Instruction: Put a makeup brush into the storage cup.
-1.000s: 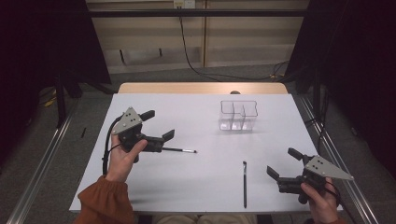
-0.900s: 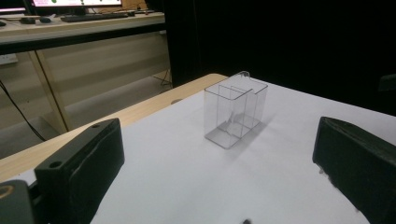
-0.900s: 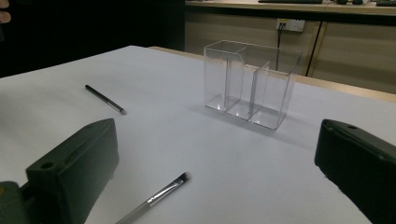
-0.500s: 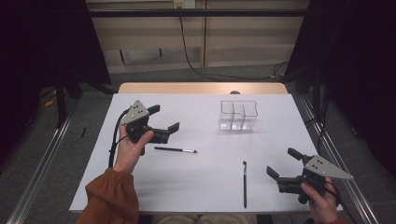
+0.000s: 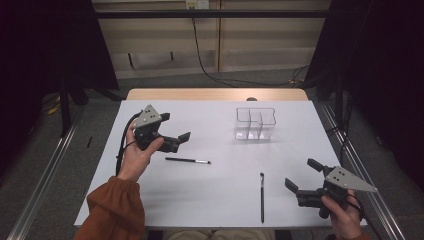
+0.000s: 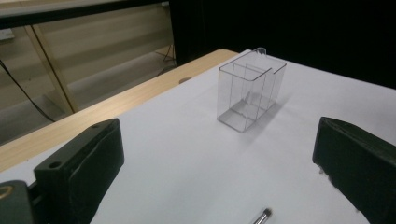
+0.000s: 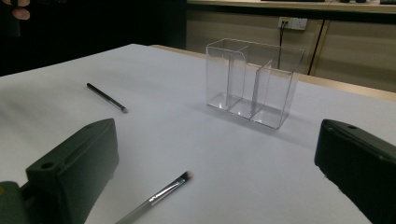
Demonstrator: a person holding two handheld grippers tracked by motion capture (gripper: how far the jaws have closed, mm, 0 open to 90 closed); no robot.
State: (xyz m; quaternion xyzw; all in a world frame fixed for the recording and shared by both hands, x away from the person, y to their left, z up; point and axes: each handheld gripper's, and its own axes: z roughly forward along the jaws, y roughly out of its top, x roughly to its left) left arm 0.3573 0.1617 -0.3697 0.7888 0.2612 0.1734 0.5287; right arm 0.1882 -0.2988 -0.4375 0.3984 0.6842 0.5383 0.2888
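Both claws wide open, empty: left claw above brush; organizer unobstructed.

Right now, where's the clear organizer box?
In the high view the clear organizer box stands upright toward the table's far right, beyond both brushes and apart from each hand-held gripper.

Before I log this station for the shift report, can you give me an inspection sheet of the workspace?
Surface: white table, flat, no spills seen.
Job's things: two brushes, left brush and right brush, lying flat; clear organizer upright, compartments empty.
Clutter: nothing seen.
Grippers: left tongs open, raised above the table; right tongs open, holding nothing.
Cables: black cable from left tongs.
Surroundings: dark curtains, wall cable.
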